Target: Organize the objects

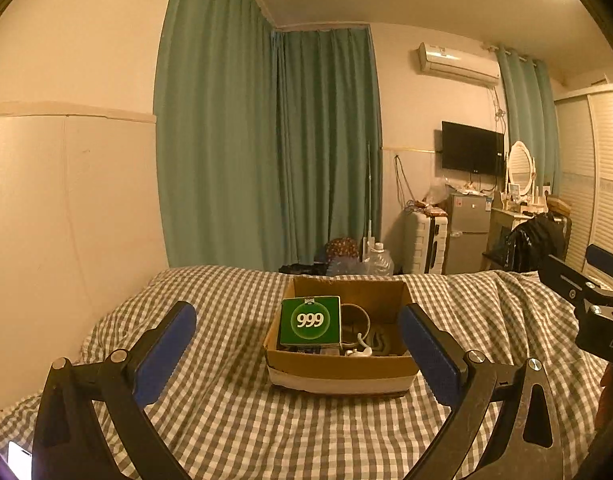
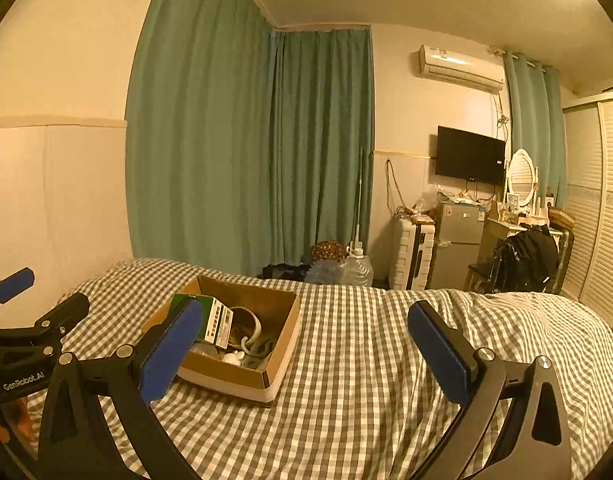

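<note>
Cardboard box (image 1: 340, 364) sits mid-bed (image 1: 226, 420), bare checked cover all round; both tools (image 1: 298, 354) (image 2: 304, 352) gape wide, empty.

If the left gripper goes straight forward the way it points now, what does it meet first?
Probably the cardboard box on the bed: it sits centred between the open fingers of the left gripper, with only checkered cover before it. The green 999 box stands inside. Depth is hard to judge.

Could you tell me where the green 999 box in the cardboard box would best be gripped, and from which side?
Grip the green 999 box across its narrow thickness near the top edge, coming from above. It stands upright on edge in the brown cardboard box, above the rim, so its top is free. The walls and a round mug beside it probably block a sideways approach.
</note>
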